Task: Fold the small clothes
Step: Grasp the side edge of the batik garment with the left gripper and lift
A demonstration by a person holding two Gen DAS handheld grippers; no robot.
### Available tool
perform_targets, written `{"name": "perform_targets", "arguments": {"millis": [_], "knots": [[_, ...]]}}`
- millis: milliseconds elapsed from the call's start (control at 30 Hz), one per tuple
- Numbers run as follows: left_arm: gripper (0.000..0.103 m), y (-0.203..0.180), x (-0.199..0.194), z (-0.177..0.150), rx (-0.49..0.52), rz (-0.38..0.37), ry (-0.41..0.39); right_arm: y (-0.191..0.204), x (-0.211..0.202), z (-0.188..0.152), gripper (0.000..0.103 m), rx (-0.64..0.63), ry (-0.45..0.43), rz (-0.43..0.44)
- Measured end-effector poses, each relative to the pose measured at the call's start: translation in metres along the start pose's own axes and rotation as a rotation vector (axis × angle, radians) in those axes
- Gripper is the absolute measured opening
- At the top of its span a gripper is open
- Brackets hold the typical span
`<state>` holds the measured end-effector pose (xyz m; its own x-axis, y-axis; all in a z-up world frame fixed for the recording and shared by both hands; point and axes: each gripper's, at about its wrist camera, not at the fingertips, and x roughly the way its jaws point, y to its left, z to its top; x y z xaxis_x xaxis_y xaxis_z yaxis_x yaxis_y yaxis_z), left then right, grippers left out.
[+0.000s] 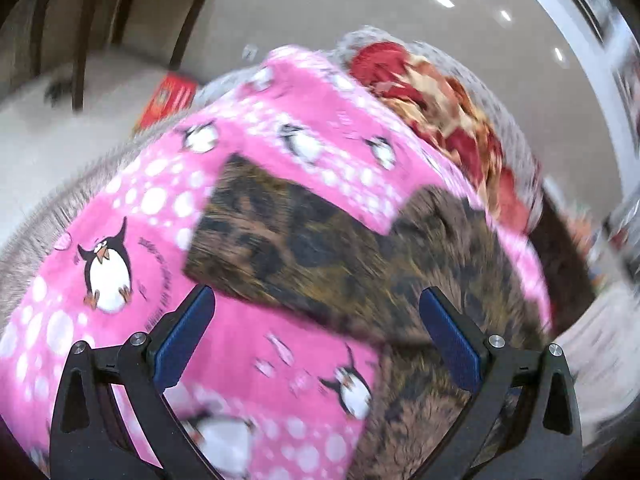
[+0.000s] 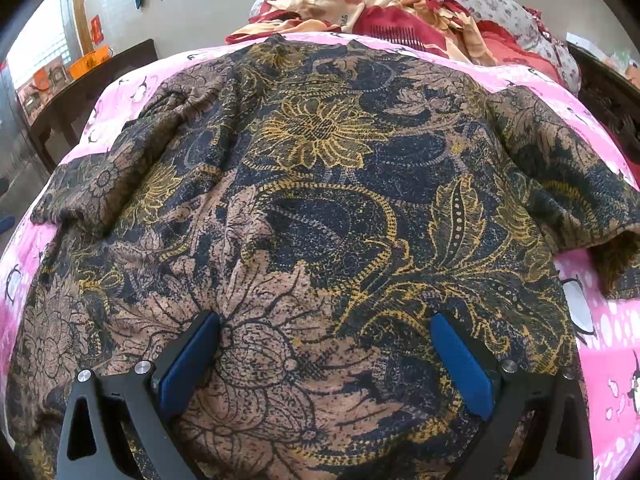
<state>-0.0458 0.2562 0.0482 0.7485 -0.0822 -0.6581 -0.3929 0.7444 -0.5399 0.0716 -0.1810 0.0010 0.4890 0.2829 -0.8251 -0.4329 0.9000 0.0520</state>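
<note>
A brown, navy and gold floral short-sleeved shirt (image 2: 320, 184) lies spread flat on a pink penguin-print blanket (image 2: 600, 320), both sleeves out to the sides. My right gripper (image 2: 326, 332) is open and empty, just above the shirt's lower middle. In the left wrist view, which is blurred, the shirt's sleeve (image 1: 280, 240) lies on the pink blanket (image 1: 100, 272). My left gripper (image 1: 316, 308) is open and empty, hovering over the sleeve's near edge.
A crumpled red and cream cloth (image 2: 380, 12) and a grey flowered pillow (image 2: 492, 4) lie beyond the shirt at the bed's head. A dark wooden chair (image 1: 80, 32) and a red box (image 1: 168, 98) stand on the floor past the bed's edge. A dark table (image 2: 80, 92) stands at left.
</note>
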Motion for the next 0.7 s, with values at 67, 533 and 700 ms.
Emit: {"name": "perform_targets", "arguments": {"millis": [67,533,700], "knots": [[0.102,0.024,0.009,0.013,-0.092,-0.007,0.007,-0.001,0.000,0.000,0.103,0.000,0.000,0.001],[0.049,0.028,0.054,0.041,-0.086,-0.079,0.151,-0.001,0.000,0.000,0.103,0.000,0.000,0.001],[0.038,0.037,0.057,0.044,-0.087,-0.039,0.113,0.000,0.000,0.000,0.103,0.000,0.000,0.001]]}}
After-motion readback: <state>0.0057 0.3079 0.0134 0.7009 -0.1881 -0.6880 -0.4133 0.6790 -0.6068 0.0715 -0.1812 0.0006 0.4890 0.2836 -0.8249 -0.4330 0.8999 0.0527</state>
